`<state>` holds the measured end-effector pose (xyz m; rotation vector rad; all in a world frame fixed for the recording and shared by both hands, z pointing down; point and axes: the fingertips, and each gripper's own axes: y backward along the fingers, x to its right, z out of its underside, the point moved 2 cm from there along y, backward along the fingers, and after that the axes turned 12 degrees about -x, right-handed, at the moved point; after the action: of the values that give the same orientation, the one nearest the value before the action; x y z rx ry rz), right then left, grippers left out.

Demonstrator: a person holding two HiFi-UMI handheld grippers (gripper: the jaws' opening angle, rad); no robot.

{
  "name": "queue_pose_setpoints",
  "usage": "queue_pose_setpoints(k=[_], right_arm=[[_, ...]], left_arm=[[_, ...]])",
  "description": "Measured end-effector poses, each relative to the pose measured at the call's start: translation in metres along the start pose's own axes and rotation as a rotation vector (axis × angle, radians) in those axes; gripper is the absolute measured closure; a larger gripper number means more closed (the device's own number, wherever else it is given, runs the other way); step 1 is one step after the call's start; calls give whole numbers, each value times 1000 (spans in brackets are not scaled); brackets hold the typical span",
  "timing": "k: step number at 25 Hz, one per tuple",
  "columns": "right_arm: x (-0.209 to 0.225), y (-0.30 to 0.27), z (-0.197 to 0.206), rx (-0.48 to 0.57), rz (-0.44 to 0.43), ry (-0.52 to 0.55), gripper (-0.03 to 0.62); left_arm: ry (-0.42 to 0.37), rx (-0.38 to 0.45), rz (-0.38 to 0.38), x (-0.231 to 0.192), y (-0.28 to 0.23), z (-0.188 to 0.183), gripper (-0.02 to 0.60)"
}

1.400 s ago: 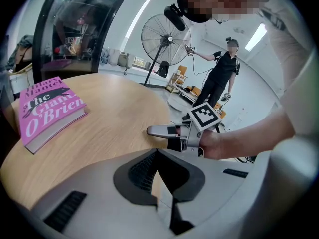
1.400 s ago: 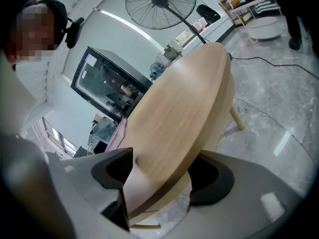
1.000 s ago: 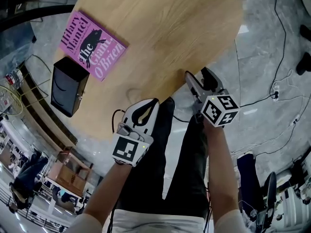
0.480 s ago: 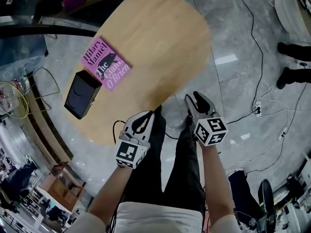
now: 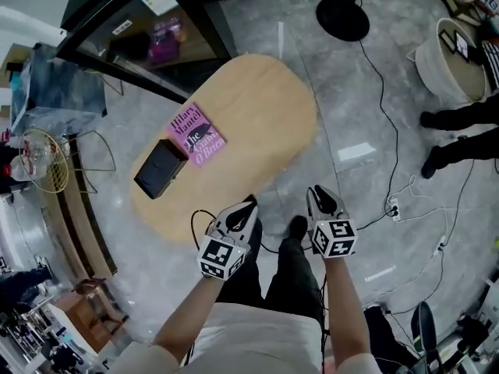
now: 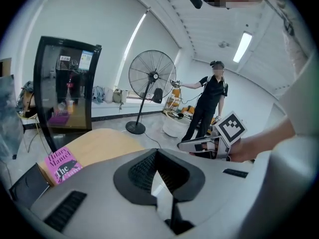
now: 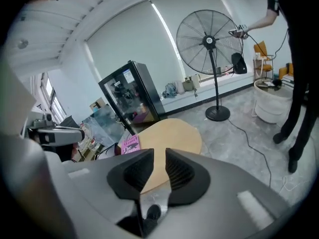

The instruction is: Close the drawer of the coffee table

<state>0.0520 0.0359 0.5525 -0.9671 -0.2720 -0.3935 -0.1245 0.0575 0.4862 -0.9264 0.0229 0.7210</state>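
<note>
When looked at from the head view, stands at upper centre of the frame: coffee table [image 5: 261,104], oval, pale wood top, on grey marbled floor. Cannot make out the drawer from above (hidden under the top), nor in either gripper view. Bears a pink book [image 5: 197,134] toward its left end, with a black box [image 5: 161,169] just beside the book at lower left; cannot tell whether touching.

Holds the left gripper [image 5: 248,206] at lower centre and the right gripper [image 5: 322,192] to the right of it, both over the person's dark trouser legs, in the frame just below the table's lower edge, touching nothing. Left gripper: pad tips pressed together in its own view, nothing between. Right gripper: pads a narrow slit apart, just been closing, nothing between, only table top and floor seen through the gap.

Shows a dark glass-fronted cabinet [image 5: 125,29] at upper left, beyond the table; a white tub [image 5: 437,72] at upper right; another person's dark legs [image 5: 464,117] just below that tub at the right edge. In the left gripper view, catches a tall fan [image 6: 152,76] upright at upper centre, that other person standing right of it, and the right gripper with its marker cube at centre right. Round black fan base [image 5: 342,18] at top centre of the head view.
</note>
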Motion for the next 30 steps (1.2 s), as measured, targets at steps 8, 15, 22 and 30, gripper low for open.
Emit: queue_pose_setpoints(k=[8, 15, 22, 30], right_arm=[[-3, 106, -55, 54, 92, 82, 545], [-15, 185, -115, 146, 117, 175, 568], [-43, 246, -161, 237, 122, 190, 568], [-74, 306, -170, 306, 135, 271, 583]], left_arm=[[6, 42, 5, 40, 59, -46, 574], [-14, 102, 2, 70, 106, -98, 574], [-55, 175, 27, 92, 149, -151, 574], [-123, 229, 34, 117, 193, -178, 574]])
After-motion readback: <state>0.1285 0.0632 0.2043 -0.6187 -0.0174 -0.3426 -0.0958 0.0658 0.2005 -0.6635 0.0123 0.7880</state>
